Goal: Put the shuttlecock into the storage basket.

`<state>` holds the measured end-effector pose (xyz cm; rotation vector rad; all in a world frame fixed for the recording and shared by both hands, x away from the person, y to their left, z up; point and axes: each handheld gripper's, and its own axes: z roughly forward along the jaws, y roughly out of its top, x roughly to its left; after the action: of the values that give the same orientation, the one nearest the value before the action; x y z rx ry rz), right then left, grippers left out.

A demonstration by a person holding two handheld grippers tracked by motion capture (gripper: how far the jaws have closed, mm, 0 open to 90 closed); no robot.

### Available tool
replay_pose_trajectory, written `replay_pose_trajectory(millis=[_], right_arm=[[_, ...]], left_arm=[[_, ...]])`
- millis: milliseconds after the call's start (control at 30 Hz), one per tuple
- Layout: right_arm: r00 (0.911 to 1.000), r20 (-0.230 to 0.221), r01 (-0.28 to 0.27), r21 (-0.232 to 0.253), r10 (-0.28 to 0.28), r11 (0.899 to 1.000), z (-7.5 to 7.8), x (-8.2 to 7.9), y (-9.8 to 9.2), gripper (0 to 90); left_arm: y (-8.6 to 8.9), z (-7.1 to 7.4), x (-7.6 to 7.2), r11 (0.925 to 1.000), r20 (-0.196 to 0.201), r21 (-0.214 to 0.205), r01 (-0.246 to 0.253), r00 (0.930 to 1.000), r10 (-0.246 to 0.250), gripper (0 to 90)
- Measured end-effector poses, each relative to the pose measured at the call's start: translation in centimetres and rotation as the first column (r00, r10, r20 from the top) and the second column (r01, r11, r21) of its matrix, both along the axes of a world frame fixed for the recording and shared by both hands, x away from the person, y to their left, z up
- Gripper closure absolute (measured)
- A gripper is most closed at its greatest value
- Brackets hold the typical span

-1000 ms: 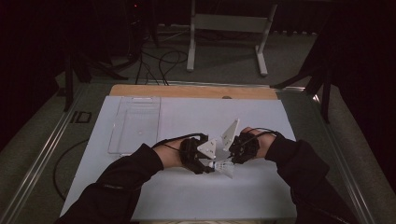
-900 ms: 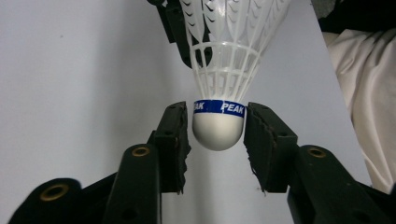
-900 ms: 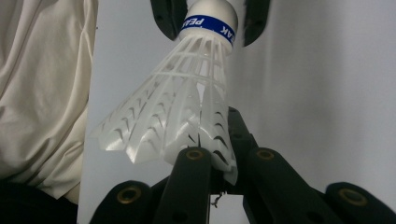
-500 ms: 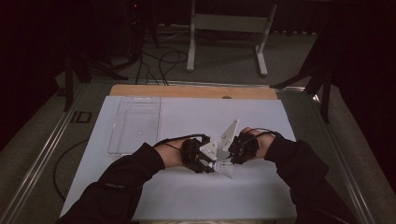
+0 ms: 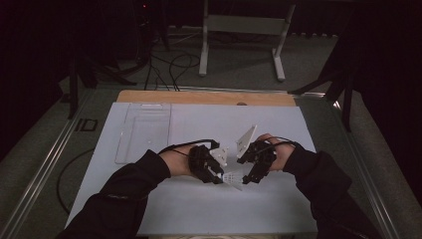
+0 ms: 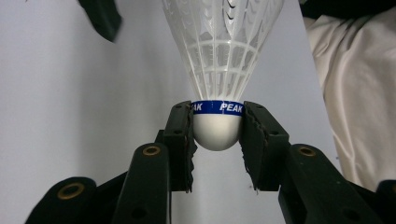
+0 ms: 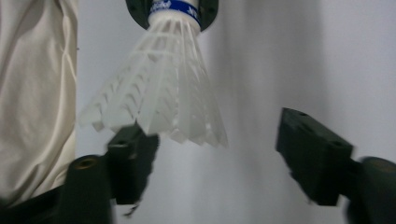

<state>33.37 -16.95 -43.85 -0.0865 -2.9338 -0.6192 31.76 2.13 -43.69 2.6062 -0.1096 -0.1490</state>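
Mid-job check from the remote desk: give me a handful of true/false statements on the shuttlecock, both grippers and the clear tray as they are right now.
1. The left gripper is shut on the shuttlecock at its rounded cork. True.
2. The band above the cork is red. False: it is blue and reads PEAK.
3. The right gripper is clamped on the skirt. False: its jaws stand open, with the skirt's edge at one jaw.
4. The clear tray lies on the white mat, far left of the grippers. True.
5. The shuttlecock sits in the tray. False: it is held between the two grippers.
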Motion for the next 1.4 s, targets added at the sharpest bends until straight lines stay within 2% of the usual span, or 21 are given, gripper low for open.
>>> replay_pose_trajectory(millis=[33, 133, 200, 233, 467, 600, 633, 667, 700, 767, 867, 900, 933, 967, 1033, 1067, 1100, 1167, 1200, 1267, 1400], right_arm=[[0.9995, -0.02, 0.023, 0.018, -0.023, 1.0, 0.1, 0.0, 0.0, 13.8], [0.9987, 0.005, 0.05, 0.002, -0.05, 0.999, 0.1, 0.2, -0.1, 12.2], [0.9978, 0.021, 0.062, 0.0, -0.062, 0.998, 0.2, 0.3, -0.5, 10.1], [0.9978, 0.019, 0.064, 0.011, -0.064, 0.998, 0.2, 0.4, -0.6, 10.1], [0.9901, 0.086, 0.102, 0.093, -0.11, 0.99, 1.1, 0.1, -1.8, 9.5], [0.9846, 0.101, 0.132, 0.111, -0.143, 0.985, 1.4, -0.5, -2.4, 9.4], [0.9846, 0.101, 0.132, 0.111, -0.143, 0.985, 1.4, -0.5, -2.4, 9.4], [0.9801, 0.11, 0.15, 0.133, -0.165, 0.98, 1.5, -0.7, -2.7, 9.4], [0.9773, 0.114, 0.161, 0.147, -0.178, 0.976, 1.5, -0.8, -2.9, 9.4], [0.9773, 0.114, 0.161, 0.147, -0.178, 0.976, 1.5, -0.8, -2.9, 9.4], [0.9609, 0.149, 0.201, 0.201, -0.233, 0.959, 1.5, -1.3, -3.7, 9.4], [0.9593, 0.143, 0.211, 0.21, -0.243, 0.955, 1.5, -1.5, -3.9, 9.4], [0.9527, 0.152, 0.224, 0.233, -0.263, 0.946, 1.4, -1.7, -4.3, 9.4], [0.9527, 0.144, 0.229, 0.241, -0.268, 0.943, 1.3, -1.7, -4.4, 9.4], [0.9491, 0.153, 0.233, 0.248, -0.275, 0.94, 1.2, -1.9, -4.6, 9.4], [0.9451, 0.152, 0.244, 0.26, -0.289, 0.934, 1.1, -2.0, -4.7, 9.4], [0.9447, 0.149, 0.247, 0.266, -0.292, 0.932, 1.1, -2.1, -4.9, 9.4], [0.9394, 0.145, 0.261, 0.285, -0.311, 0.922, 0.9, -2.2, -5.2, 9.4], [0.9351, 0.147, 0.269, 0.298, -0.322, 0.916, 0.7, -2.3, -5.4, 9.4], [0.9292, 0.142, 0.284, 0.317, -0.341, 0.905, 0.5, -2.5, -5.7, 9.4], [0.9099, 0.152, 0.314, 0.355, -0.386, 0.88, -0.1, -2.9, -6.4, 9.3]], left_arm=[[0.1, 0.0, 0.1, 0.9999, -0.011, 0.009, -0.014, 0.9998, 0.014, 65.8], [0.3, 0.0, 0.3, 0.9995, -0.03, 0.019, -0.024, 0.9993, 0.024, 65.8], [0.6, -0.1, 0.5, 0.9978, -0.049, 0.041, -0.051, 0.9974, 0.053, 65.8], [0.7, -0.1, 0.6, 0.9972, -0.057, 0.043, -0.061, 0.9964, 0.063, 65.8], [1.9, 0.5, 1.2, 0.9932, -0.068, 0.05, -0.106, 0.9917, 0.109, 65.9], [2.8, 0.9, 1.5, 0.9894, -0.086, 0.066, -0.13, 0.9871, 0.135, 65.8], [3.1, 1.1, 1.5, 0.9885, -0.084, 0.057, -0.14, 0.986, 0.144, 65.8], [3.4, 1.2, 1.7, 0.9877, -0.101, 0.054, -0.146, 0.9833, 0.151, 65.8], [3.7, 1.4, 1.8, 0.9865, -0.102, 0.057, -0.154, 0.9821, 0.159, 65.8], [4.0, 1.5, 1.9, 0.9843, -0.097, 0.054, -0.168, 0.9802, 0.173, 65.8], [5.3, 2.1, 2.3, 0.9772, -0.119, 0.055, -0.205, 0.9704, 0.21, 65.8], [5.6, 2.2, 2.4, 0.9745, -0.118, 0.051, -0.218, 0.9676, 0.223, 65.8], [5.8, 2.3, 2.4, 0.9718, -0.123, 0.056, -0.229, 0.9644, 0.234, 65.8], [6.0, 2.4, 2.5, 0.9712, -0.122, 0.057, -0.231, 0.9639, 0.237, 65.8], [6.6, 2.7, 2.6, 0.9667, -0.14, 0.046, -0.252, 0.9565, 0.256, 65.8], [6.8, 2.9, 2.6, 0.9648, -0.131, 0.043, -0.259, 0.9559, 0.263, 65.8], [7.0, 3.0, 2.7, 0.9638, -0.147, 0.041, -0.263, 0.9525, 0.267, 65.8], [7.4, 3.3, 2.7, 0.96, -0.146, 0.037, -0.278, 0.9488, 0.28, 65.8], [7.6, 3.4, 2.7, 0.9607, -0.144, 0.041, -0.275, 0.9498, 0.278, 65.8], [8.1, 3.6, 2.8, 0.9553, -0.146, 0.038, -0.293, 0.9442, 0.296, 65.8], [9.1, 4.1, 3.0, 0.9476, -0.143, 0.033, -0.318, 0.9369, 0.319, 65.8]])
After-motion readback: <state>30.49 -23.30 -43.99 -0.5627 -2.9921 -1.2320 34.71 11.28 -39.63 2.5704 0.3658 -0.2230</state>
